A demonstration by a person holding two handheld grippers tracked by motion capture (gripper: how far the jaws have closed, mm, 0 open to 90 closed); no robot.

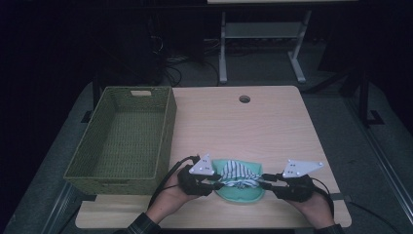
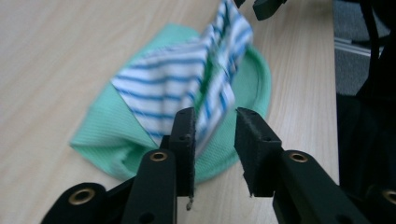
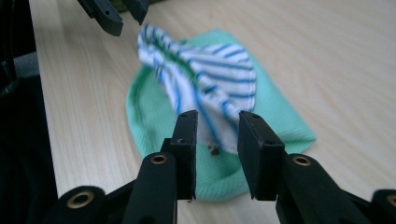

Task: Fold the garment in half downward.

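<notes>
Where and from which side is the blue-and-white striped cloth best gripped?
Probably by its two raised end corners, one from each side: the blue-and-white striped cloth bunches up above the flat green cloth, so the left gripper and right gripper can pinch it alone.

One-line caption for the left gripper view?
Open left claw straddles a striped cloth lying on a green cloth.

Striped cloth (image 1: pixel 237 171): white with blue stripes, bunched, raised into peaked ridge, ends drawn out left and right; lies on top of green cloth. Also seen in left gripper view (image 2: pixel 187 84) and right gripper view (image 3: pixel 210 79).
Green cloth (image 1: pixel 241 193): mint, ribbed knit, rounded outline, flat on surface near front edge, middle covered by striped cloth.
</notes>
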